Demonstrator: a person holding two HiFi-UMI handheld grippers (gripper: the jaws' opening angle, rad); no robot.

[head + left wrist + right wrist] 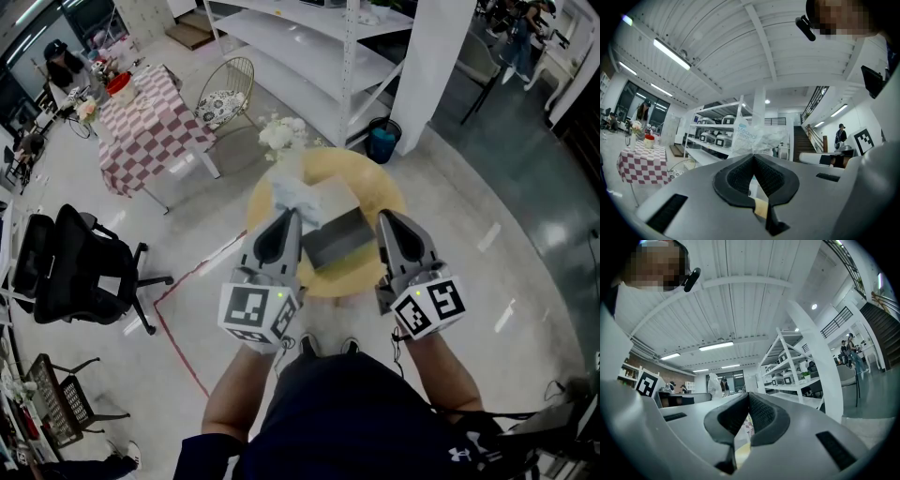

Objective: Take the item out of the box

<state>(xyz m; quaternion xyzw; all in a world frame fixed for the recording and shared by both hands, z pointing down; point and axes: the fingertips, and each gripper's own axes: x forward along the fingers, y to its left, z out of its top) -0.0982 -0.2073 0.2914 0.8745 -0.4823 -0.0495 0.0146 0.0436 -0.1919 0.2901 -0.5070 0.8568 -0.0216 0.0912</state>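
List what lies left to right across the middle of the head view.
In order: chair → left hand-held gripper → box → right hand-held gripper. The bag overlaps the left one, so it is omitted.

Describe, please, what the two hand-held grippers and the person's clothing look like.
The left hand-held gripper and right hand-held gripper each have a grey tapering body, black textured pads and a white cube bearing black square markers. The person wears a dark short-sleeved shirt.

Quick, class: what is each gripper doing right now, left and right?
Left gripper: shut on the clear plastic packet.
Right gripper: shut, nothing between its jaws.
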